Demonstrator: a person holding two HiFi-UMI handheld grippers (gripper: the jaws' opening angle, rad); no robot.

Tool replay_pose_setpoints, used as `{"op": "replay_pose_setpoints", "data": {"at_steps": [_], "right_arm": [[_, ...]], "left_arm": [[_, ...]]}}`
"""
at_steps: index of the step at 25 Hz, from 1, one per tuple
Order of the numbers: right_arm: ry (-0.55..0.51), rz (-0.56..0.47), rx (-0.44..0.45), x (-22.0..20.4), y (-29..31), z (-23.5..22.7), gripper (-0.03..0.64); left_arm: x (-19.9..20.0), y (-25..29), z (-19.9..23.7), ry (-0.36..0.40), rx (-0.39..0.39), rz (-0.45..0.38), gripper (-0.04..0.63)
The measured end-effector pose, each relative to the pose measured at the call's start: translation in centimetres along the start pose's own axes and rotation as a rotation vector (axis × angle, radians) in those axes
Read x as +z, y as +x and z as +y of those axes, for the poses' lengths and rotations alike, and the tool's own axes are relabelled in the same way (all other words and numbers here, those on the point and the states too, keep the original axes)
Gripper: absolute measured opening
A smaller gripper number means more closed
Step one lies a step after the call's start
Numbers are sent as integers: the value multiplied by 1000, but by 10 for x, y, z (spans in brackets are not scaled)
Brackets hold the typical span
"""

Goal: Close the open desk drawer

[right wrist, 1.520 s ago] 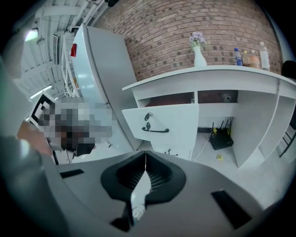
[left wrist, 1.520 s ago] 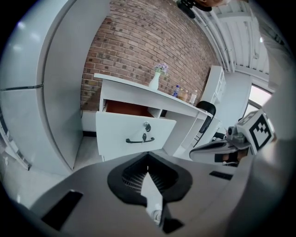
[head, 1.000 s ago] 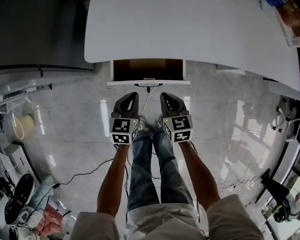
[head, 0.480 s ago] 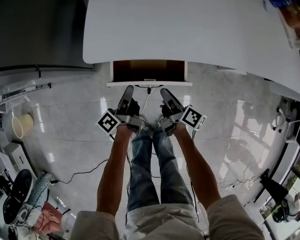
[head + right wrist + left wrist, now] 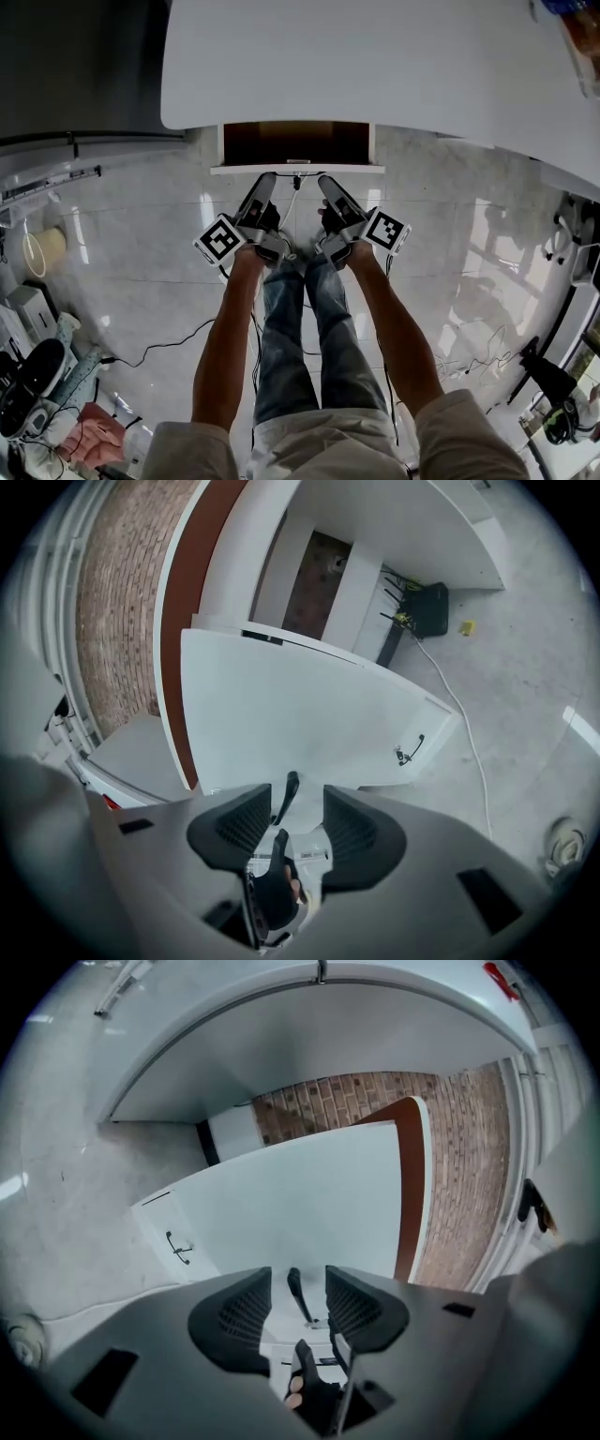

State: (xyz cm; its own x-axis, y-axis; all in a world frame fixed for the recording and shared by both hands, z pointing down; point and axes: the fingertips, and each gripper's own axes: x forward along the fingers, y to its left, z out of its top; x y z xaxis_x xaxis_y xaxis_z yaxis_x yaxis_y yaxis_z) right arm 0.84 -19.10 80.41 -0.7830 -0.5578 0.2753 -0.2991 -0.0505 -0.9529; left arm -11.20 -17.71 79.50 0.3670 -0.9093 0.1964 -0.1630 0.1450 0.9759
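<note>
Tongs L (image 5: 265,179), tongs R (image 5: 325,182) just opened (handle (image 5: 296,1290) betw., ungripped), drawer (image 5: 246,170) part-hidden

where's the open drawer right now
Head view, top centre: the drawer sticks out under the white desk, just beyond the left gripper and right gripper.

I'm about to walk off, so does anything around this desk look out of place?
Yes: the drawer under the white desk stands pulled out, its brown inside showing. Loose cables also trail across the floor.
</note>
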Motion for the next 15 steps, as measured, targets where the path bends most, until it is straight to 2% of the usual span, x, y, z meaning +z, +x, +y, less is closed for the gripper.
{"op": "replay_pose_setpoints", "data": {"at_steps": [2, 3, 8, 9, 12, 13, 15], "right_arm": [[-15, 10, -12, 4, 5, -1, 178], [-19, 15, -15, 5, 8, -1, 178], [-33, 17, -9, 7, 13, 5, 156], [-38, 12, -11, 7, 13, 6, 117], [-58, 3, -6, 9, 13, 7, 65], [-61, 3, -2, 9, 14, 6, 64], [-58, 3, 6, 9, 15, 5, 63]], "left_arm": [[3, 4, 1, 70, 12, 25, 192], [3, 6, 2, 81, 14, 31, 192], [0, 6, 6, 67, 18, 56, 189], [0, 7, 5, 67, 12, 59, 179], [-3, 9, 2, 26, -3, 51, 134], [-4, 10, 2, 35, -7, 52, 105], [-2, 12, 3, 105, -4, 63, 89]]}}
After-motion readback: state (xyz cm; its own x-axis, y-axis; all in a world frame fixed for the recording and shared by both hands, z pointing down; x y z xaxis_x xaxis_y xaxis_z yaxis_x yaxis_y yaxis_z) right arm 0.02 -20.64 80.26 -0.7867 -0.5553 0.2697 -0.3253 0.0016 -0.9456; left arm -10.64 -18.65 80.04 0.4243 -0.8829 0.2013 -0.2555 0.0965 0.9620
